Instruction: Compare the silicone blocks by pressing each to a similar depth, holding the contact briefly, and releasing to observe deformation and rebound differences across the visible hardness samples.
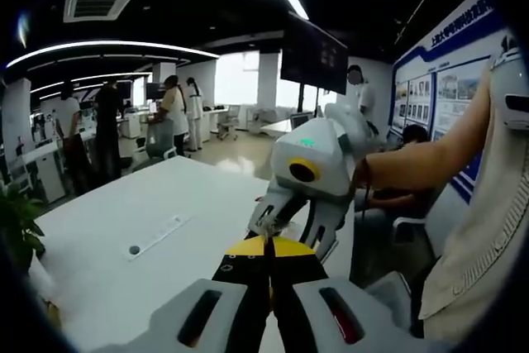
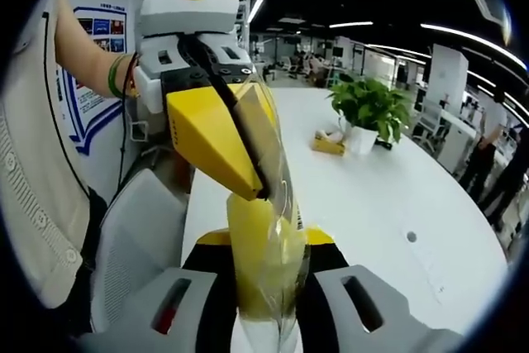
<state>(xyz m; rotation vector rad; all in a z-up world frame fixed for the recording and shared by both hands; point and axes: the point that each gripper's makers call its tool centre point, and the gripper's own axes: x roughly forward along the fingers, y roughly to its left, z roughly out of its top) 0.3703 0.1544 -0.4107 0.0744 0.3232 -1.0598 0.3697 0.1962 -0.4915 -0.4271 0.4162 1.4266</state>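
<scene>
my right gripper (image 2: 266, 283) sits nearest, its jaws closed on the lower end of a clear plastic sleeve (image 2: 277, 204) with a yellow strip inside. the sleeve's long axis runs straight up from my right jaws into the yellow jaws of my left gripper (image 2: 248, 150), which clamps its upper end from above. in the left gripper view my own jaws (image 1: 266, 247) are pressed together at the tips, the right gripper (image 1: 310, 175) just beyond. both hang above the white desk (image 2: 372, 196). i can't see any silicone blocks on it, only a potted plant (image 2: 368, 113) further off.
</scene>
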